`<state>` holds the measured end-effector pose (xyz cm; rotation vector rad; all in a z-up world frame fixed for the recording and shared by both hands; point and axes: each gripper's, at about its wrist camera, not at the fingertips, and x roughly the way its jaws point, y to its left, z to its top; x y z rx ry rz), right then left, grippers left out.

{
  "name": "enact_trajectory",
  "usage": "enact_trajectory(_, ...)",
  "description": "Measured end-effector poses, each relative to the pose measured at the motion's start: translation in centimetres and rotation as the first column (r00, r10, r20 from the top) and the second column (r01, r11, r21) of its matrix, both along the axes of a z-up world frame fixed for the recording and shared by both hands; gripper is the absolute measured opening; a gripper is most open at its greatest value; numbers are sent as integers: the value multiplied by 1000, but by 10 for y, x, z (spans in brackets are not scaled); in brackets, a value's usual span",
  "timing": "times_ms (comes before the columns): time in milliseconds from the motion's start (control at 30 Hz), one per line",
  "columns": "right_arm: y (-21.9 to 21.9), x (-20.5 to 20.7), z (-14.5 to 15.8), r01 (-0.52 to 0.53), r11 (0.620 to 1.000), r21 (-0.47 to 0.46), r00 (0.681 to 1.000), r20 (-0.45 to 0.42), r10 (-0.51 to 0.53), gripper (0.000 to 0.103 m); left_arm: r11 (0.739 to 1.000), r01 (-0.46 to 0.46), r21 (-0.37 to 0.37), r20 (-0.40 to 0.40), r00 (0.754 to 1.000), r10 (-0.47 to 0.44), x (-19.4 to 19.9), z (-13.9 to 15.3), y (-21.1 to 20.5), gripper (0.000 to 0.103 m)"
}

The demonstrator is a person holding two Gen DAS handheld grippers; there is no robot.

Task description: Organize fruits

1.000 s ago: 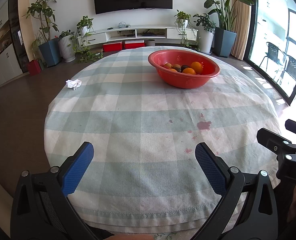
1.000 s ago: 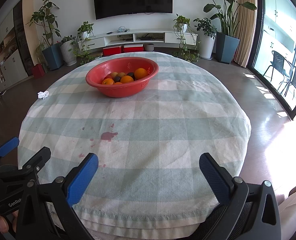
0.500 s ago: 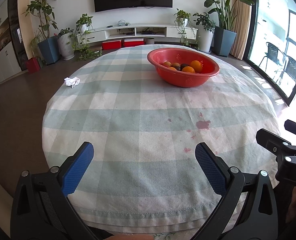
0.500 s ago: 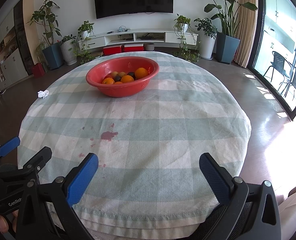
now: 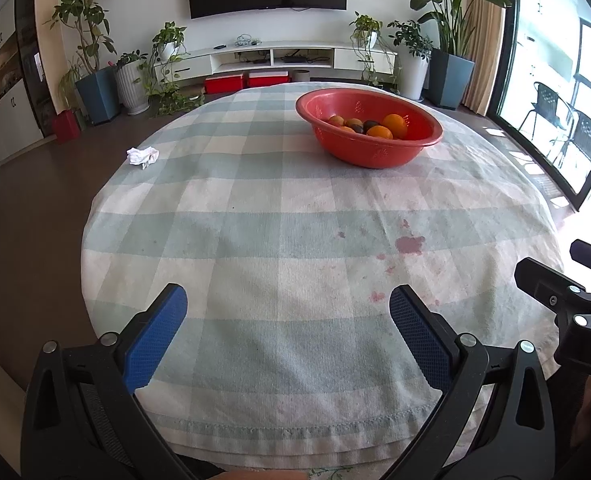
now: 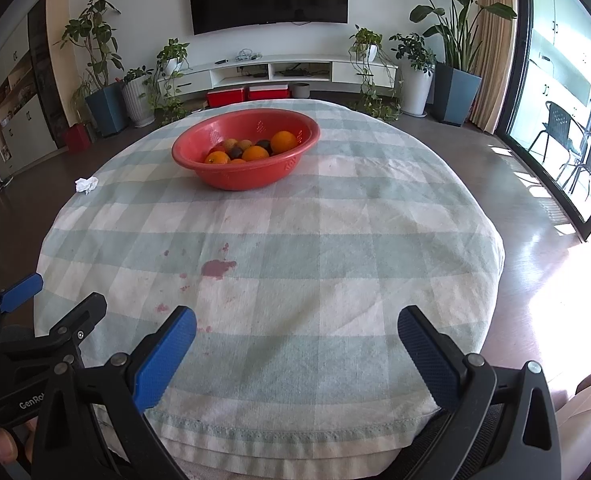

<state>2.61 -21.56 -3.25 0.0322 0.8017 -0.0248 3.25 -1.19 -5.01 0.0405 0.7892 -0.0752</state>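
Observation:
A red bowl (image 5: 369, 148) stands on the far side of the round table; it also shows in the right wrist view (image 6: 247, 178). It holds several fruits: oranges (image 5: 395, 125) (image 6: 284, 141) and dark ones (image 5: 370, 125) (image 6: 236, 153). My left gripper (image 5: 287, 326) is open and empty above the table's near edge. My right gripper (image 6: 295, 342) is open and empty above the near edge too, to the right of the left one. Both are far from the bowl.
The table carries a green and white checked cloth (image 5: 255, 220) with red stains (image 5: 410, 243) (image 6: 217, 268). A crumpled white tissue (image 5: 143, 156) (image 6: 86, 184) lies at the far left edge. Potted plants and a TV unit stand beyond.
Both views have shifted only slightly; the bowl sits a touch lower in the left wrist view. Both grippers stay open and empty.

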Motion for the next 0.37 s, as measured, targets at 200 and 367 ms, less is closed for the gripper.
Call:
enact_trajectory(200, 0, -1, 0, 0, 1000, 2, 1000, -1, 0, 103, 1000, -5, -3, 7, 1000, 5, -5, 2, -3, 103)
enact_trajectory(367, -5, 0, -5, 1, 1000, -1, 1000, -8, -1, 103, 1000, 0, -5, 17, 1000, 0, -2, 10, -2, 103)
